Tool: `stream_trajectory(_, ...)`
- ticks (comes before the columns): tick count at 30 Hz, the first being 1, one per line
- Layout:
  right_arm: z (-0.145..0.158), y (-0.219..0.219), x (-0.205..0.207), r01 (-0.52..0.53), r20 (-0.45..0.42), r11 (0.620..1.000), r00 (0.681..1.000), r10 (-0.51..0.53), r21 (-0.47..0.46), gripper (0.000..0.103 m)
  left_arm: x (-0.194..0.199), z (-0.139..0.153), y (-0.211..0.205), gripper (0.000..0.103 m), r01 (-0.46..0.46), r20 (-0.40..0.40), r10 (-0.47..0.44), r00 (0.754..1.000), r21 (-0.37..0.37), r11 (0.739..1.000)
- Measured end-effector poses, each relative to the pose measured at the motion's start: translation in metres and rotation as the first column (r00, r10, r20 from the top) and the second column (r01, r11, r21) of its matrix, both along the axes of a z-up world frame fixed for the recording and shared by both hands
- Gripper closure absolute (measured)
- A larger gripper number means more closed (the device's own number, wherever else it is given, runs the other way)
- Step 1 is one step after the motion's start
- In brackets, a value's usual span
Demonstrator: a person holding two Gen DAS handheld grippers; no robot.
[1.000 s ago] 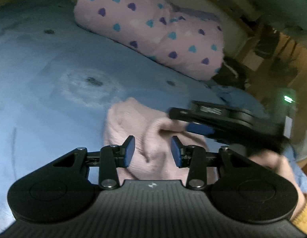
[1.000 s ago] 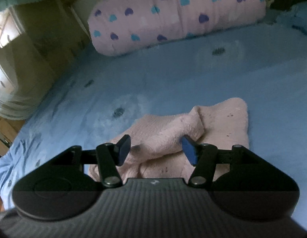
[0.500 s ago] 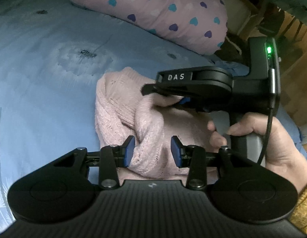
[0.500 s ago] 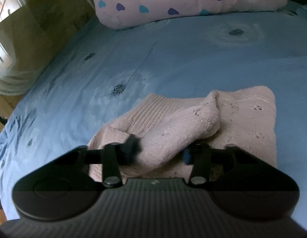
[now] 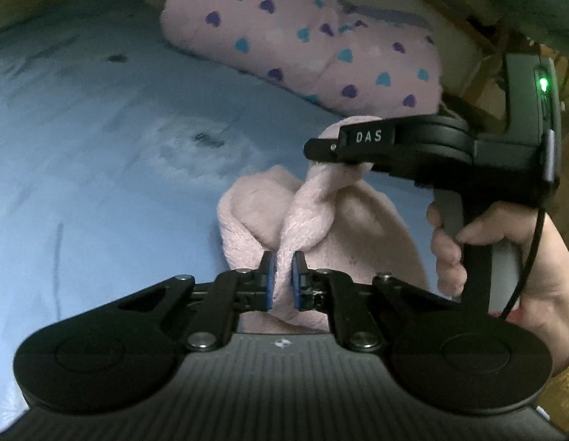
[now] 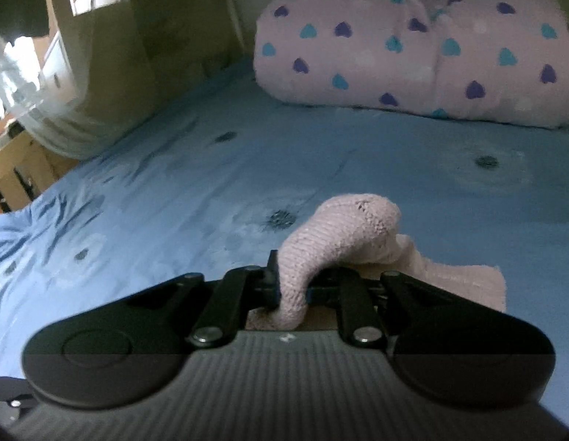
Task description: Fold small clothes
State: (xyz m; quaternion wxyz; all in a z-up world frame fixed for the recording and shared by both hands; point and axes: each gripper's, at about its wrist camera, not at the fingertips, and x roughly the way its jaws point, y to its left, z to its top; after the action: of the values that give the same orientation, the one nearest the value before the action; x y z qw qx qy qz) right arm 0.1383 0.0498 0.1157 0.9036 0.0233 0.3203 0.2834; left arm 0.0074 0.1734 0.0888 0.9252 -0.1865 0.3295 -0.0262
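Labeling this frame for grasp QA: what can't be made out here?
- Left wrist view: near end of the pink knit garment, hidden behind the left gripper.
- Same view: right gripper pads, buried in bunched knit.
- Right wrist view: right gripper right pad, covered by knit; frame is dim and soft.

Left tool [image 5: 281, 281] pinches pink knit garment [image 5: 313, 220]; right tool [image 5: 334, 160] closing on it.

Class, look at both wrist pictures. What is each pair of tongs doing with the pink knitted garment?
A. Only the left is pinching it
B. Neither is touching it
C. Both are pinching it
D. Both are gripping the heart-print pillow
C: the left tongs and the right tongs each have a bunch of the pink knitted garment squeezed between them.
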Motion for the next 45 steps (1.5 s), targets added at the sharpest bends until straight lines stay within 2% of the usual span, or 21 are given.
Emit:
stream_trajectory(7,-0.036,0.037,0.017,-0.035,-0.07,0.998,0.997,0.032,-0.047,0.088,-0.003,-0.014,0.013,0.092,-0.011,-0.06,0.013,0.998,0.027,1.0)
stream_trajectory(12,-0.051,0.055,0.014,-0.056,-0.043,0.992,0.998,0.052,-0.109,0.083,0.0,-0.022,0.028,0.091,-0.046,-0.099,0.044,0.994,-0.02,0.999)
stream_trajectory(14,-0.051,0.057,0.011,-0.059,-0.034,0.991,0.998,0.056,-0.119,0.077,0.001,-0.023,0.031,0.091,-0.051,-0.108,0.046,0.993,-0.042,0.998)
stream_trajectory(16,-0.048,0.055,0.009,-0.073,-0.041,0.991,0.997,0.069,-0.108,0.06,0.001,-0.024,0.031,0.091,-0.053,-0.123,0.046,0.991,-0.05,0.997)
stream_trajectory(18,-0.044,0.053,0.004,-0.091,-0.036,0.992,0.995,0.088,-0.082,0.051,0.001,-0.024,0.03,0.09,-0.044,-0.125,0.037,0.991,-0.058,0.997)
stream_trajectory(25,-0.021,0.032,-0.02,-0.107,0.016,0.993,0.994,0.108,-0.048,0.05,0.0,-0.019,0.03,0.09,-0.042,-0.111,0.035,0.993,-0.062,0.997)
stream_trajectory(26,-0.017,0.026,-0.023,-0.098,0.018,0.994,0.995,0.098,-0.04,0.049,0.0,-0.018,0.03,0.09,-0.042,-0.113,0.035,0.993,-0.059,0.997)
stream_trajectory(28,-0.011,0.012,-0.027,-0.063,0.018,0.998,0.998,0.063,-0.027,0.04,-0.001,-0.015,0.028,0.09,-0.034,-0.111,0.027,0.993,-0.054,0.998)
stream_trajectory(29,-0.009,0.003,-0.029,-0.043,0.02,0.999,0.999,0.043,-0.012,0.039,0.0,-0.014,0.027,0.089,-0.028,-0.107,0.022,0.994,-0.049,0.998)
stream_trajectory(35,-0.001,-0.055,-0.036,0.071,-0.022,0.995,0.997,-0.069,0.063,0.039,-0.001,-0.01,0.022,0.072,-0.02,-0.092,0.016,0.996,-0.038,0.999)
stream_trajectory(38,-0.001,-0.077,-0.039,0.12,-0.043,0.991,0.992,-0.117,0.061,0.036,0.002,-0.009,0.024,0.064,-0.045,-0.096,0.04,0.995,-0.045,0.998)
stream_trajectory(40,-0.002,-0.09,-0.043,0.153,-0.046,0.987,0.988,-0.151,0.057,0.028,0.003,-0.008,0.026,0.057,-0.059,-0.092,0.054,0.994,-0.049,0.997)
stream_trajectory(45,-0.009,-0.115,-0.049,0.201,-0.063,0.978,0.978,-0.197,0.055,0.026,0.009,-0.008,0.033,0.045,-0.128,-0.099,0.122,0.988,-0.058,0.99)
